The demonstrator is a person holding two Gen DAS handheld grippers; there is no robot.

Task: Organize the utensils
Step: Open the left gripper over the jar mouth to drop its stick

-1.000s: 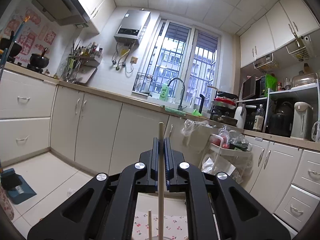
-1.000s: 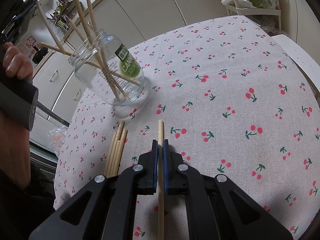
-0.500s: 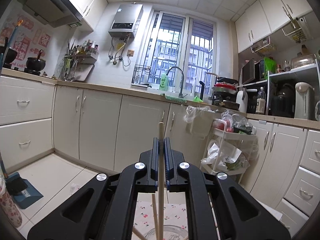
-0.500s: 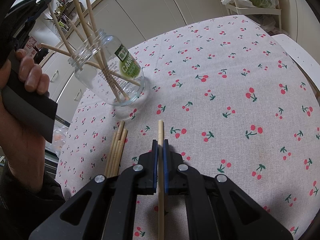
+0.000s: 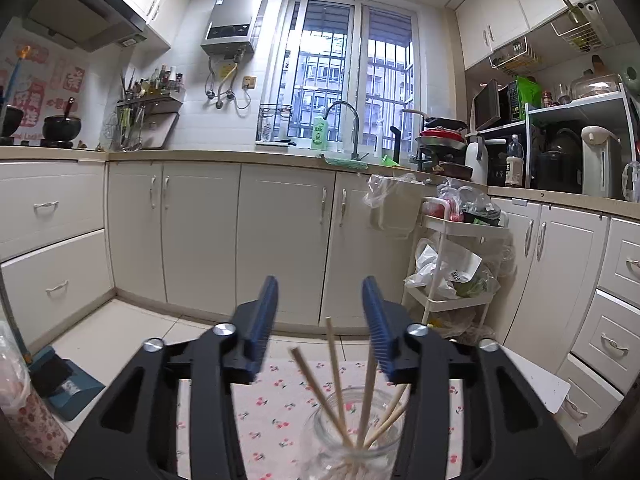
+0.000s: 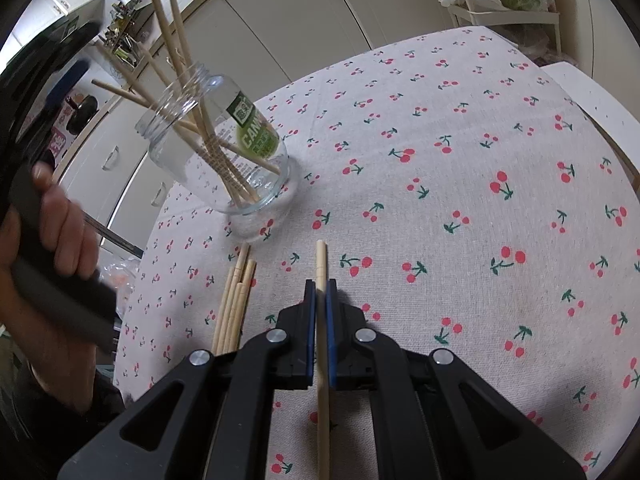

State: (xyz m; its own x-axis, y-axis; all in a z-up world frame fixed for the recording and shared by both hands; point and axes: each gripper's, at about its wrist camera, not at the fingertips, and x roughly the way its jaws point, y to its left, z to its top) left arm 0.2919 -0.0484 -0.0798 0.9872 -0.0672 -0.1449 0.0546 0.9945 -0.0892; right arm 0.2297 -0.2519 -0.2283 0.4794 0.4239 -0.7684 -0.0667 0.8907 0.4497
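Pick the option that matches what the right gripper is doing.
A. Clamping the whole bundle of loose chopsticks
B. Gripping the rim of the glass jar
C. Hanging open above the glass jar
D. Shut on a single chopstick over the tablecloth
D: the right gripper has its fingers closed on one chopstick above the cherry-print tablecloth, apart from the glass jar and the loose chopsticks.

Left gripper [image 5: 320, 320]: jaws have just been opening and stand apart with nothing between the blue pads [image 5: 262, 320].
Glass jar [image 5: 352, 432]: below the gripper, at the bottom edge of the view, on the cherry-print tablecloth [image 5: 260, 420].
Chopsticks [image 5: 334, 364]: several stand in the jar, fanned out, tips reaching up between the fingers.
Background: cream cabinets [image 5: 200, 232], sink tap [image 5: 344, 120], barred window [image 5: 348, 76].
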